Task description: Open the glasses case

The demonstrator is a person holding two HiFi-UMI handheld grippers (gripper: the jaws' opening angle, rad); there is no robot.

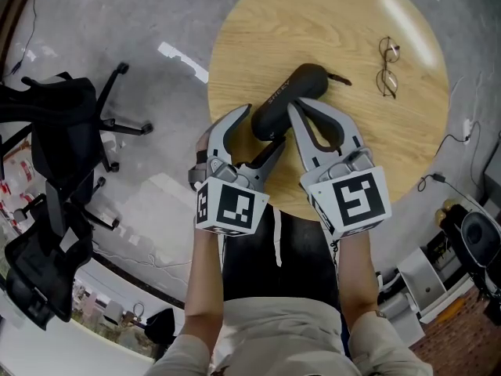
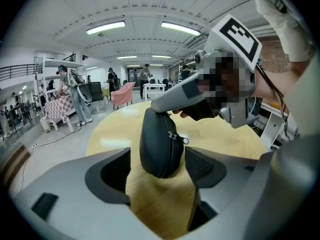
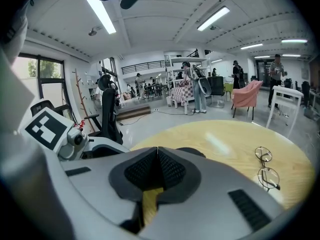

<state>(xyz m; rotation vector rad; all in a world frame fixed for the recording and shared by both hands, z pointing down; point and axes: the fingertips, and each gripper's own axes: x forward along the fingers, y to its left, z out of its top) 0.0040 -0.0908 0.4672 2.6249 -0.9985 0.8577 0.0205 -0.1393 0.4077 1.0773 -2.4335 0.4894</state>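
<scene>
Black, smooth and rounded, the glasses case [image 1: 286, 100] lies on the round pale wooden table [image 1: 344, 30]; its end sits between the left gripper's [image 2: 160, 170] wide-apart jaws; the right gripper's [image 3: 157, 156] ridged jaws are pressed together; thin wire glasses [image 1: 387, 67] lie nearby; the floor [image 1: 149, 22] is grey and shiny.

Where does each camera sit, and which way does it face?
Head view: on the head, steeply down at the table; left gripper, right gripper, forearms show.
Left gripper view: on the left gripper, along open jaws at the glasses case.
Right gripper view: on the right gripper, along shut jaws toward the glasses.
Shared: head and left gripper views show the glasses case.
</scene>
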